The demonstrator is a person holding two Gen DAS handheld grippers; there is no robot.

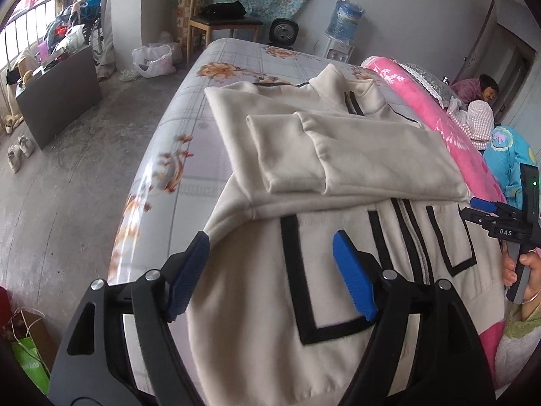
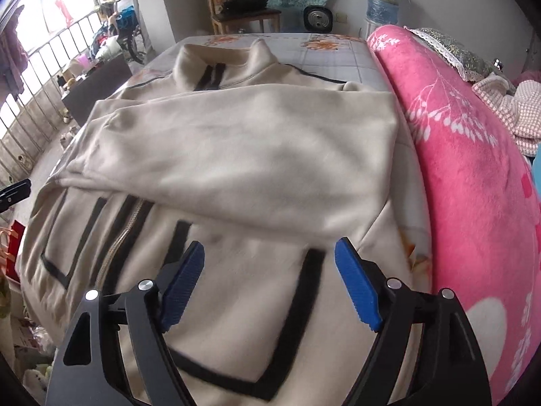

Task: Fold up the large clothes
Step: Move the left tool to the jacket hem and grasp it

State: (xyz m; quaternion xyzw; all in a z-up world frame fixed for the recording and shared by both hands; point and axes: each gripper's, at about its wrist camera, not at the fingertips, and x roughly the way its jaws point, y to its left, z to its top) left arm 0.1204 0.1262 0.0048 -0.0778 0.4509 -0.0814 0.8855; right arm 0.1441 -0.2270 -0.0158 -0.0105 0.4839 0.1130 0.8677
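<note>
Bed (image 1: 189,77), hand-held grippers agape above jacket (image 1: 338,155)

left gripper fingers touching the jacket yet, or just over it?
Cannot tell. In the left wrist view the open left gripper has its fingers overlapping the cream jacket, but no pinch, dent or clear gap shows. The right wrist view doesn't settle it either.
</note>
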